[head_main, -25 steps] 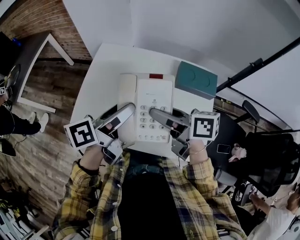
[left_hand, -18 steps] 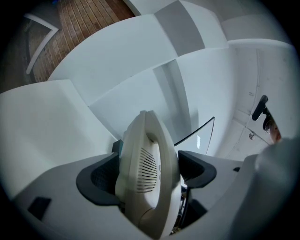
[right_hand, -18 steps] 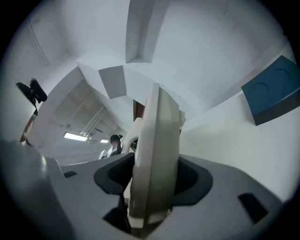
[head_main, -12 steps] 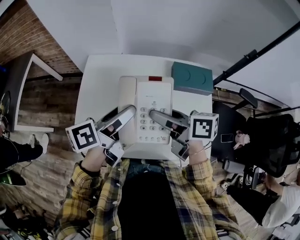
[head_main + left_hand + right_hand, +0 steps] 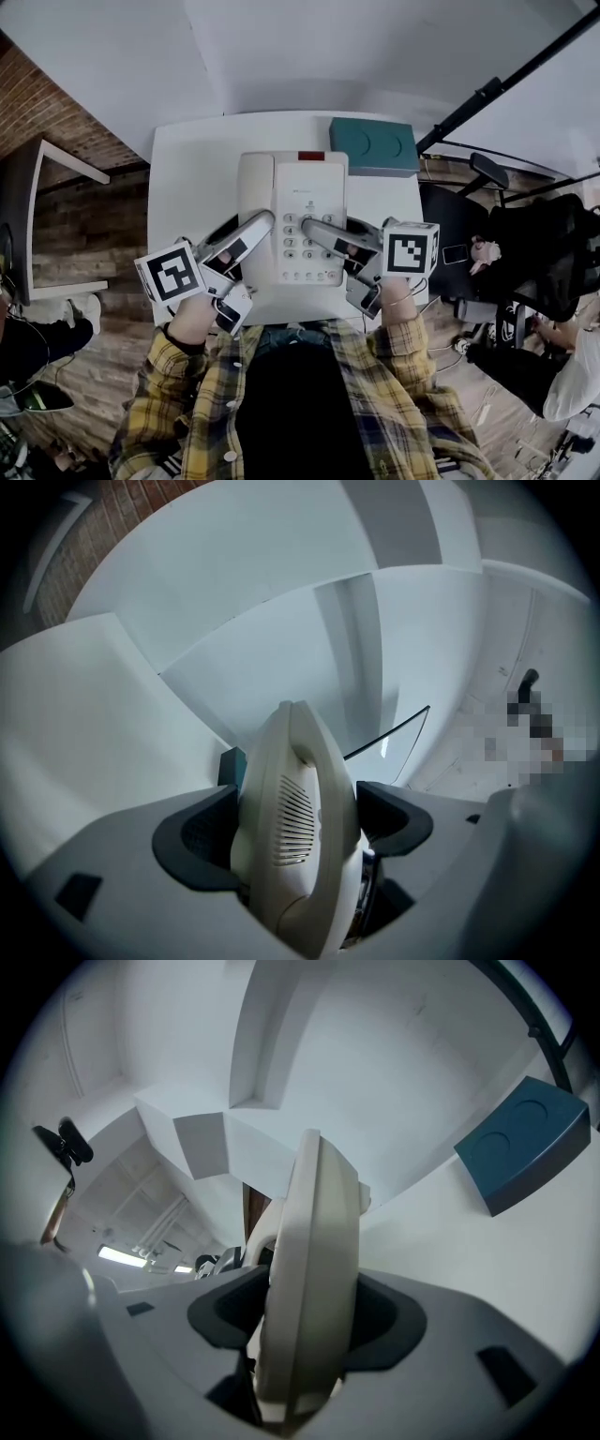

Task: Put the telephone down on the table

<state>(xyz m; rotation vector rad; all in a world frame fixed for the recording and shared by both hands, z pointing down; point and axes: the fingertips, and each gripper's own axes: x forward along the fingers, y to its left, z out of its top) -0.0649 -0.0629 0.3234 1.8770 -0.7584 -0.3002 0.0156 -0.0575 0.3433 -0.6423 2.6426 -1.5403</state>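
Telephone (image 5: 307, 216): cream desk set, held over the middle of the white table (image 5: 187, 159); can't tell if its base touches yet.

Left gripper (image 5: 295, 822): jaws narrow, clamped across the handset (image 5: 253, 187) on the phone's left side.

Right gripper (image 5: 309, 1312): jaws fairly wide, pads pressed on the phone's right edge, seen edge-on.

Handling, judged: rigid plastic shell, probably light to moderate weight, smooth so likely slippery under the pads. The handset only sits in its cradle and could drop off if tilted, so keep it level. The two-sided hold at the side edges looks right; the keypad face is not a grip spot.

Surface: flat, white and bare near the phone, with a teal box (image 5: 373, 145) at the far right corner, apart from it.

Room: white walls, wood floor and brick at left, black pole at far right, chairs and seated people at right.
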